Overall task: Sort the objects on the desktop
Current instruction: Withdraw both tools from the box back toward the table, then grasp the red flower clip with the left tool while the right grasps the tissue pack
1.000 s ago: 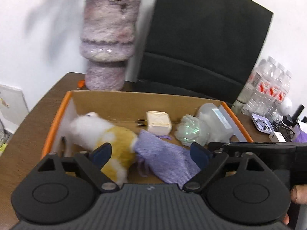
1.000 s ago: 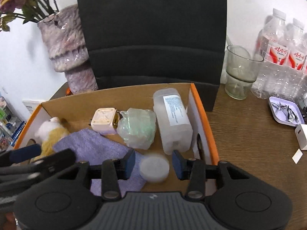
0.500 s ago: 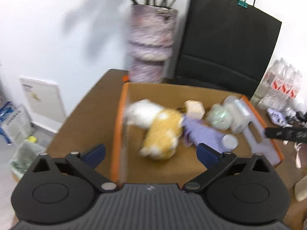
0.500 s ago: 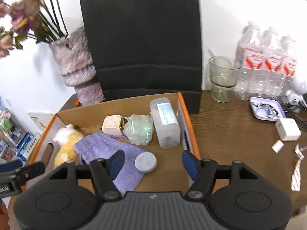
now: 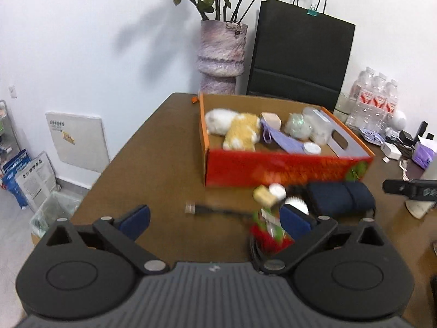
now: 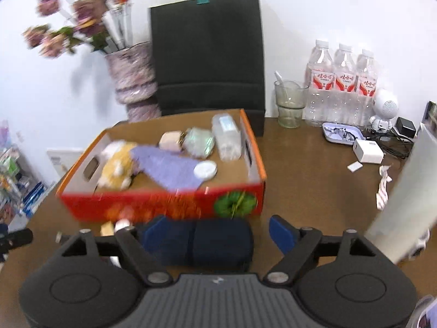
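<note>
An orange cardboard box (image 5: 286,168) (image 6: 164,205) sits on the brown table. It holds a white-and-yellow plush toy (image 5: 240,131) (image 6: 116,164), a purple cloth (image 6: 169,164), a white round lid (image 6: 205,170), a clear plastic container (image 6: 226,136) and other small items. A dark blue pouch (image 5: 338,198) (image 6: 196,242) lies in front of the box. My right gripper (image 6: 218,235) is open, its fingers either side of the pouch. My left gripper (image 5: 215,218) is open and empty above the table; a black cable plug (image 5: 207,209), a red-green packet (image 5: 270,232) and small items (image 5: 269,192) lie beside it.
A purple vase of dried flowers (image 5: 221,57) and a black paper bag (image 6: 207,52) stand behind the box. Water bottles (image 6: 341,87), a glass (image 6: 289,104), a small tray (image 6: 341,134), white chargers and cables (image 6: 368,150) crowd the right. The table's left edge drops to the floor.
Both grippers have pulled back and up from inside the box to in front of it. The right gripper let go of the white round lid, which now lies in the box.
</note>
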